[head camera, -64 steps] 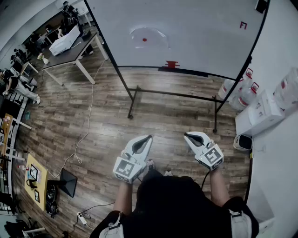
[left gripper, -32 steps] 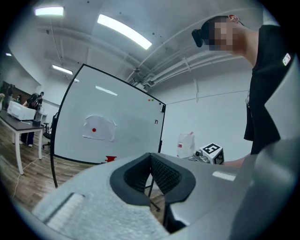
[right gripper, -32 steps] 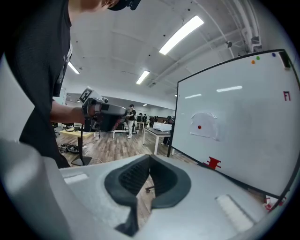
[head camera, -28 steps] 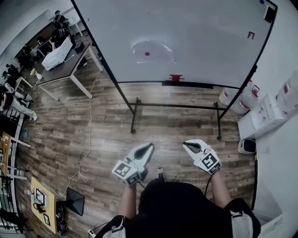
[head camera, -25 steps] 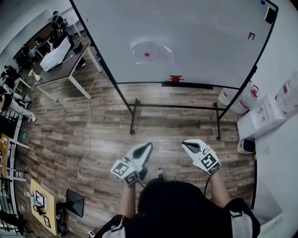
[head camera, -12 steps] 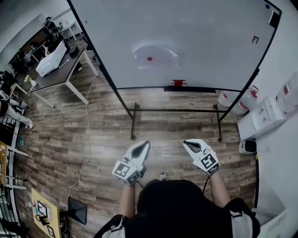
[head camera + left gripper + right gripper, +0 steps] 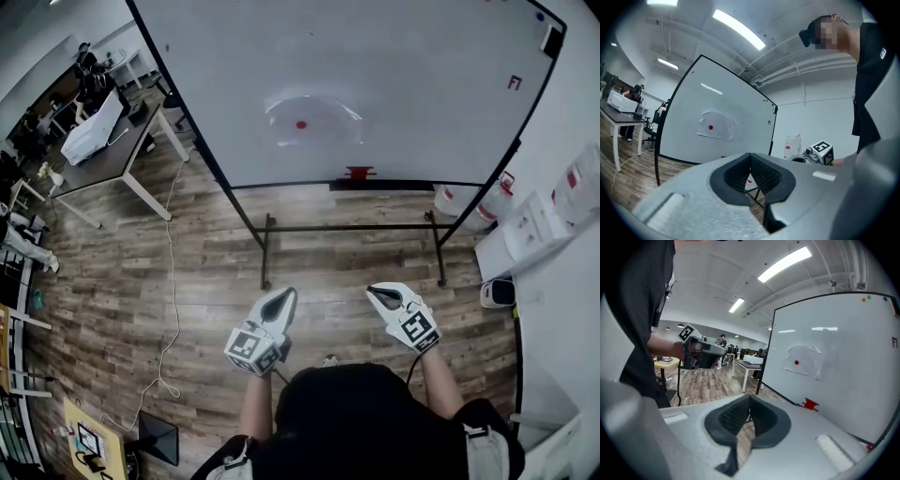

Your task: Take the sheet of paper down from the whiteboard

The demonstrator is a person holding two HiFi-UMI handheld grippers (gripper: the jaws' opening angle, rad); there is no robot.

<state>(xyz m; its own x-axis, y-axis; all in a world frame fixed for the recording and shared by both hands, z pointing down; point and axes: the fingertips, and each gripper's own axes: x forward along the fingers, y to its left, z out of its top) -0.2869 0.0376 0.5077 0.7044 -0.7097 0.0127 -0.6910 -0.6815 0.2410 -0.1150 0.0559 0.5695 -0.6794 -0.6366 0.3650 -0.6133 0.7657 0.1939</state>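
Observation:
A white sheet of paper [image 7: 307, 119] hangs on the whiteboard [image 7: 403, 75], pinned by a red round magnet [image 7: 301, 124]. The left gripper view shows the paper [image 7: 717, 125] far ahead, and the right gripper view shows the paper [image 7: 807, 362] ahead on the right. My left gripper [image 7: 286, 295] and right gripper [image 7: 375, 292] are held side by side in front of the person's body, over the wood floor and well short of the board. Both are shut with nothing between the jaws, and both point toward the board.
A red object [image 7: 359, 172] sits on the board's ledge. The board's black stand [image 7: 352, 226] crosses the floor ahead. A table [image 7: 108, 150] stands at the left, with a cable [image 7: 172, 272] on the floor. White boxes [image 7: 532, 230], jugs [image 7: 480, 204] and a small bin [image 7: 496, 292] line the right wall.
The person has walked toward the whiteboard, carrying both grippers forward. The board and paper now look larger and nearer. Both grippers stay shut.

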